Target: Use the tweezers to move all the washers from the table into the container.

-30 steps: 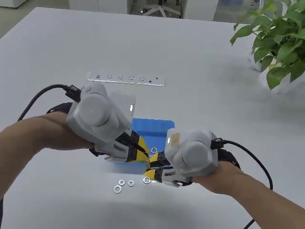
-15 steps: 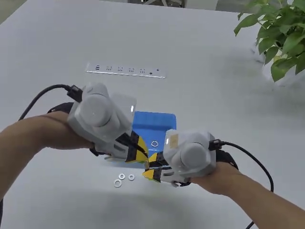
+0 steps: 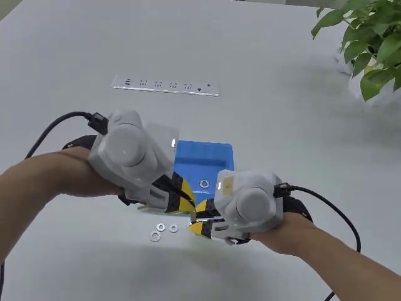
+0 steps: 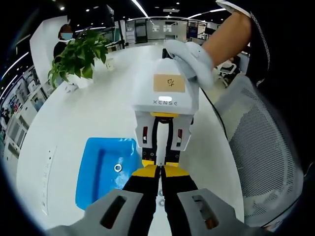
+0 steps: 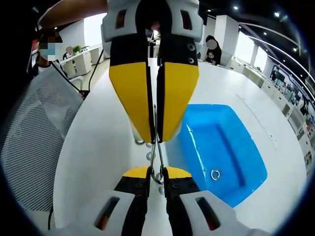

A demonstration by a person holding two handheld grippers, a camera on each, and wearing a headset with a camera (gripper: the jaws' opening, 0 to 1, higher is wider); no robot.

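Left gripper view: "XENSE" in grey print on white housing of right hand-held gripper (image 4: pixel 160 158), facing cam. Just above it, tan sticker (image 4: pixel 169 83) w/ handwritten mark, approx. "Cx", not clear. Head view: same sticker too small to read.

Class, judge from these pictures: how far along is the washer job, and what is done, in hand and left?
Done: one washer lies in the blue container. In hand: the left hand-held gripper and right hand-held gripper meet nose to nose, both closed on the tweezers. Left: at least three washers lie on the table.
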